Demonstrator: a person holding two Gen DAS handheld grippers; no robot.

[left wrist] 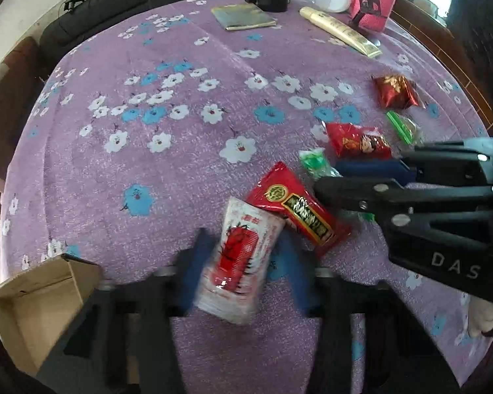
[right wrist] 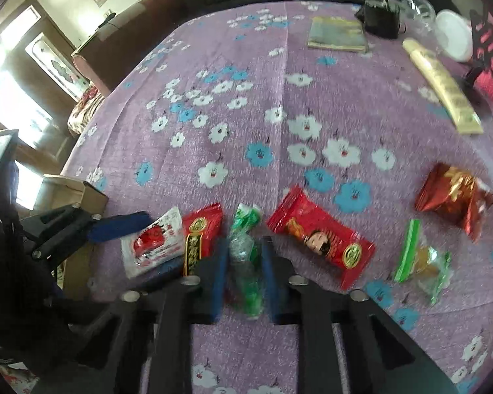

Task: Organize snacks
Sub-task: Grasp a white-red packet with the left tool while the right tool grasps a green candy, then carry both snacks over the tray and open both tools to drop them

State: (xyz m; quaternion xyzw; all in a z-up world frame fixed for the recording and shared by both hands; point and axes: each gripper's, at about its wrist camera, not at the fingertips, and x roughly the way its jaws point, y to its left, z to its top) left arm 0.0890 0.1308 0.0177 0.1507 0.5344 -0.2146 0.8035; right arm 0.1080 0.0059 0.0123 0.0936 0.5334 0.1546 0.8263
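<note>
- The left gripper [left wrist: 243, 262] has its jaws closed on a white packet with red print [left wrist: 243, 259], one blue pad on each long side. The grip sits about mid-length, which should carry it without swinging.
- The right gripper [right wrist: 243, 262] has its jaws pinched on a green-and-clear wrapped snack [right wrist: 246, 262], again across its narrow width. The wrapper looks thin and crinkly, so I would judge a firm squeeze is needed and a straight lift, not a drag.
- Both packets lie low against the purple flowered tabletop [left wrist: 148, 164]; whether they are lifted clear of it I cannot tell.
- A long red packet with a gold label [left wrist: 299, 210] touches the white one and lies just beside the green one, between the two grippers. Lifting straight up should keep it from being dragged along.
- A cardboard box [left wrist: 42, 302] with open flaps sits at the tabletop's edge beside the left gripper; it is probably where the snacks go, so the white packet has the short trip.
- The two grippers are close together, so moving one at a time avoids a knock.
- Still loose on the cloth: a red packet with a cartoon face [right wrist: 322, 239], a green-striped clear packet [right wrist: 420, 259] and a shiny red-gold one [right wrist: 453, 197].
</note>
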